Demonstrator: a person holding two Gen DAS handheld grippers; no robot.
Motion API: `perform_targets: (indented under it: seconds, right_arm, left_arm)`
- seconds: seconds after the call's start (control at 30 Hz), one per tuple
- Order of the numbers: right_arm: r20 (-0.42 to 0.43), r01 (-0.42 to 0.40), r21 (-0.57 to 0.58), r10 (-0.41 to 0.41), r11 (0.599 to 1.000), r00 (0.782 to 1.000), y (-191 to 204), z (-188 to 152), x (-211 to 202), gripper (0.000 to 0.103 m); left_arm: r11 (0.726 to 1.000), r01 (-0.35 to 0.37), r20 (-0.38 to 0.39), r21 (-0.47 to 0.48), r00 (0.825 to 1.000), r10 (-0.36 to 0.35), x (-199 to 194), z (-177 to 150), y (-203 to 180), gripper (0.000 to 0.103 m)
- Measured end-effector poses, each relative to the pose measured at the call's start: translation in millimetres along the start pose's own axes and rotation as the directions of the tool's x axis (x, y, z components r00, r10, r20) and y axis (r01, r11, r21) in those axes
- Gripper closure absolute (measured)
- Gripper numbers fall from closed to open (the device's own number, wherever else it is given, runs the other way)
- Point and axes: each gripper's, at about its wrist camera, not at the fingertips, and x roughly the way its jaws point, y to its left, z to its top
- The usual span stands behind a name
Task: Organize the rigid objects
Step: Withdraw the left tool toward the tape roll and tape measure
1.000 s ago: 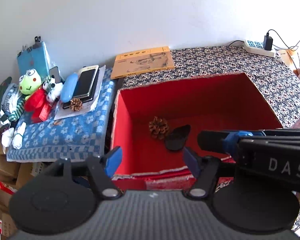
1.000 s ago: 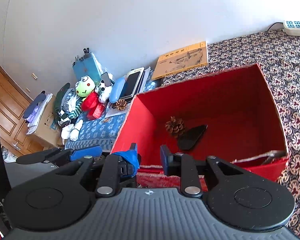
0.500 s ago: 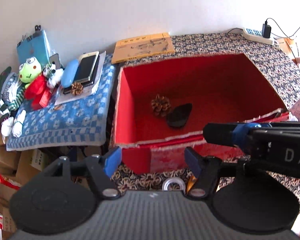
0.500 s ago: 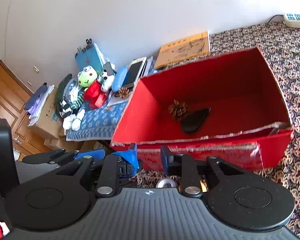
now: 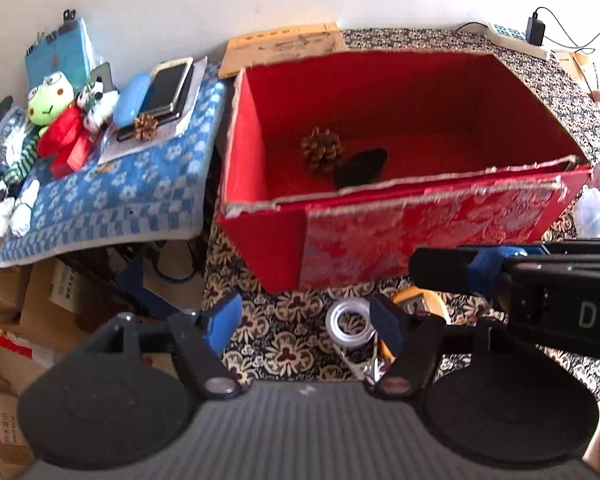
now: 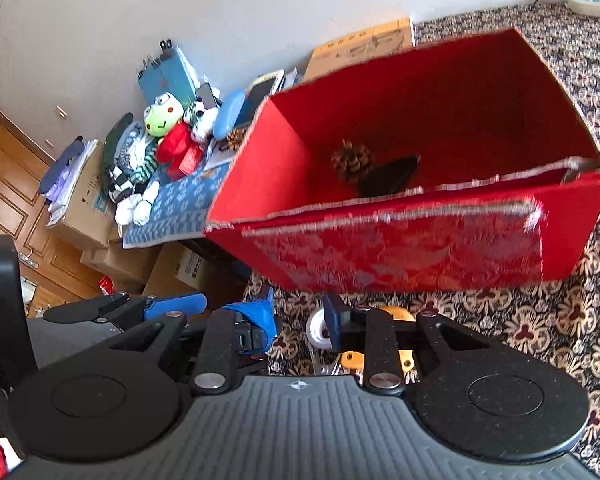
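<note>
My left gripper [image 5: 306,322], wide and empty, sits just left of the tape roll [image 5: 350,323]; my right gripper [image 6: 298,318], opening narrowly, seems equally near.

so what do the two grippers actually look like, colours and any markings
Both are matte black plastic. The left gripper has two angled black fingers tipped with blue pads, silver pivot screws, two round black discs and a ribbed grey base. The right gripper is built the same, also with blue pads. Seen from the left wrist camera, its side carries white letters "DA".
</note>
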Motion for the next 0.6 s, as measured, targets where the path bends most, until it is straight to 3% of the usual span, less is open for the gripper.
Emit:
perform_targets:
  seconds: [0.3,0.47,0.6]
  right_arm:
    - [-0.066,0.044,0.022,-0.043,0.999,0.997,-16,-20,12,0.092]
    - [-0.117,0.051,0.053,-0.045,0.997,0.992,-25,-35,20,0.092]
    - [-0.134,0.070,0.051,-0.063,0.996,0.989,-29,-38,26,0.092]
  left_arm:
    - [0.995,0.075,-0.013,-0.068,0.997,-0.076,16,-33,27,0.027]
    - [0.984,0.168,0.010,-0.066,0.986,-0.168,20,-60,36,0.017]
    - [0.969,0.243,0.003,-0.044,0.970,-0.243,24,-74,31,0.017]
